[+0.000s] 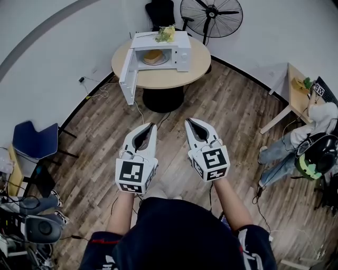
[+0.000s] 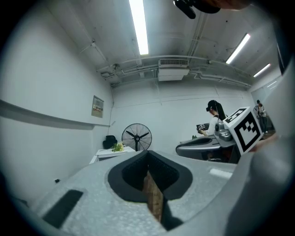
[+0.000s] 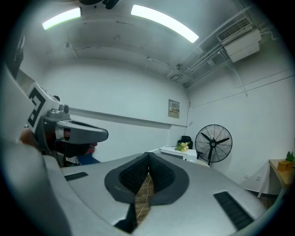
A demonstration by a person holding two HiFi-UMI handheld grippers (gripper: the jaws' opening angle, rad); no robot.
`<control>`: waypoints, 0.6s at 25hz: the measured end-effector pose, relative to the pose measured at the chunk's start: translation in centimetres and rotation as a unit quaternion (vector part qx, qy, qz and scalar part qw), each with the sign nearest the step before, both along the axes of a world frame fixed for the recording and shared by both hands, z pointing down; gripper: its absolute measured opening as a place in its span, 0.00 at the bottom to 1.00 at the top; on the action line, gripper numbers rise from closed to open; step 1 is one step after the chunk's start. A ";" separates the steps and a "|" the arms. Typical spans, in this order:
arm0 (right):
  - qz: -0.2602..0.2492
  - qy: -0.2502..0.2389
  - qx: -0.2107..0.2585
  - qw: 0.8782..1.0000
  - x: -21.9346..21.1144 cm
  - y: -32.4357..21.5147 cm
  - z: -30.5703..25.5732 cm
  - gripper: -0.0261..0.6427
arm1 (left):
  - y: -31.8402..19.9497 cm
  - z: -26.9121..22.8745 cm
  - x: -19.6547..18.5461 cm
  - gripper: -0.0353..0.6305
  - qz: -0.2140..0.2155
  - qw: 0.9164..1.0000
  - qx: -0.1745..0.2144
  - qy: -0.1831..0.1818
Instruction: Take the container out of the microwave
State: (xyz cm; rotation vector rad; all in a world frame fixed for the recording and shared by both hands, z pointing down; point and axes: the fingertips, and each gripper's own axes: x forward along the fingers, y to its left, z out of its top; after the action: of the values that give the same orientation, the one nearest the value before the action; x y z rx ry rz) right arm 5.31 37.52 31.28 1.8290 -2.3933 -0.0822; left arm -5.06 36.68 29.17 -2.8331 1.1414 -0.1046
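container [image 1: 153, 56]: inside open microwave [image 1: 182, 52] on round table [image 1: 158, 78], well apart from both tools | door [image 1: 128, 79]: swung out left, easy to clip going in | cable [image 1: 139, 112]: loose on floor, trip bait | left gripper [image 1: 152, 125]: pinched together, empty | right gripper [image 1: 189, 122]: same, empty | risk: shoving the container deeper if not opened first lol

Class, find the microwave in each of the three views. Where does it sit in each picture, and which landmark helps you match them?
Head view: the microwave is at top centre on the round table, with its door open.
Left gripper view: microwave small, left of centre.
Right gripper view: microwave small, right of centre.
Shared landmark: the standing fan, just right of it in every view.
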 end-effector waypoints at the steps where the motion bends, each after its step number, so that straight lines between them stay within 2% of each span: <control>1: -0.003 0.002 -0.002 1.000 0.1 -0.1 0.2 0.05 | -0.1 0.2 0.2 0.07 -0.003 1.000 -0.002 -0.005; 9: -0.022 -0.002 -0.005 1.000 1.3 -2.3 0.7 0.05 | -2.4 0.7 2.2 0.07 -0.009 1.000 -0.018 -0.011; 15: -0.026 -0.008 -0.012 1.000 2.5 -6.7 1.1 0.05 | -6.4 1.5 4.1 0.07 -0.001 0.999 -0.029 -0.019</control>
State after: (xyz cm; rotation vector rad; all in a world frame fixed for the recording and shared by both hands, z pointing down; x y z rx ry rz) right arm 7.80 30.87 32.43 1.7648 -2.4418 -0.0444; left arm -0.92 30.23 30.67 -2.8669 1.1535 -0.1931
